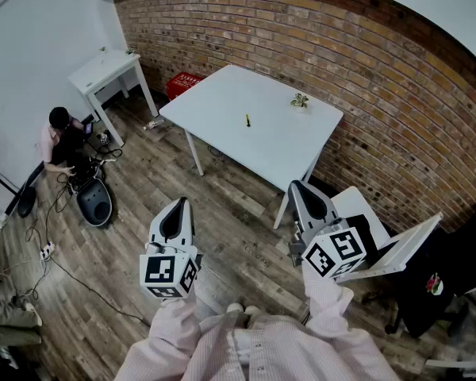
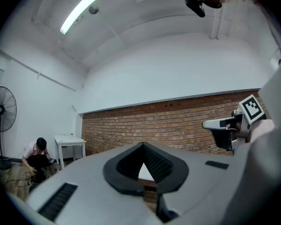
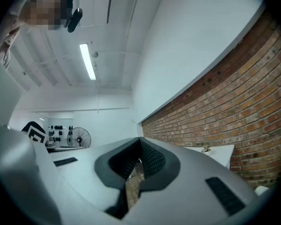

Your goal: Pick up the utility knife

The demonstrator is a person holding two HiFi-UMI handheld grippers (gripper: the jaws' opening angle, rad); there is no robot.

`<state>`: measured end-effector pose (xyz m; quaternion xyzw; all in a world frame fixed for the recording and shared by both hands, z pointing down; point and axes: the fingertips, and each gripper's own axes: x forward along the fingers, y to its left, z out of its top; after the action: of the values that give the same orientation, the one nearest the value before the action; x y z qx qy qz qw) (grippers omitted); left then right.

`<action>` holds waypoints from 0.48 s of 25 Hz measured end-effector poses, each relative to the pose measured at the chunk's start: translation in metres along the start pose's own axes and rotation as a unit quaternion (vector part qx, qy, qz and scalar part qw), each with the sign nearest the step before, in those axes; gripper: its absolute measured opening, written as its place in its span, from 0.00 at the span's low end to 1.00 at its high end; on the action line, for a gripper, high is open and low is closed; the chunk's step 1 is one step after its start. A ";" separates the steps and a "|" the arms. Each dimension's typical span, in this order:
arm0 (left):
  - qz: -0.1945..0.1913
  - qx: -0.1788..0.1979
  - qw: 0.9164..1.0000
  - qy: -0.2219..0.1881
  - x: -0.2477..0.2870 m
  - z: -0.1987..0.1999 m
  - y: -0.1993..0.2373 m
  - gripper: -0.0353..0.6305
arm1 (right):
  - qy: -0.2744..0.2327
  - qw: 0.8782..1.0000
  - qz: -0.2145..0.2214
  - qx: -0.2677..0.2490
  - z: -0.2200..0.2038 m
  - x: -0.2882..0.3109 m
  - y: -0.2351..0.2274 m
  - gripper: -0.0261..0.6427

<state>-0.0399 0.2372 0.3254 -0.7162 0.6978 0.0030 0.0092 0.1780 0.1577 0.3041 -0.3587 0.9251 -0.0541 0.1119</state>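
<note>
Approach step: the left gripper (image 1: 178, 206) and right gripper (image 1: 303, 187), both closed and empty, hang well short of the white table (image 1: 222, 101). The small dark thing mid-table is probably the utility knife (image 1: 247, 120). Next, step closer and open one gripper.

The left gripper (image 2: 142, 149) is matt grey plastic, the table (image 1: 222, 109) smooth matt, the floor (image 1: 135, 236) wood planks, the wall (image 1: 301, 38) rough brick.
</note>
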 end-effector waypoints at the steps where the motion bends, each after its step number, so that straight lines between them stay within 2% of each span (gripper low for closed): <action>1: 0.000 0.000 1.000 0.000 0.001 0.000 -0.001 0.04 | 0.000 1.000 -0.001 -0.001 0.000 0.000 -0.002 0.04; 4: -0.001 0.001 1.000 0.001 0.003 0.000 -0.003 0.04 | -0.002 1.000 -0.007 -0.001 -0.001 -0.001 -0.006 0.04; 10: 0.006 -0.007 1.000 0.003 0.004 -0.004 -0.005 0.04 | -0.014 0.999 0.001 0.044 -0.002 -0.005 -0.015 0.04; 12: 0.008 -0.009 1.000 0.004 0.004 -0.007 -0.006 0.04 | -0.006 0.999 -0.007 0.042 -0.007 -0.007 -0.020 0.04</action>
<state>-0.0340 0.2330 0.3323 -0.7106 0.7036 0.0063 -0.0001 0.1943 0.1474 0.3155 -0.3602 0.9189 -0.0911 0.1323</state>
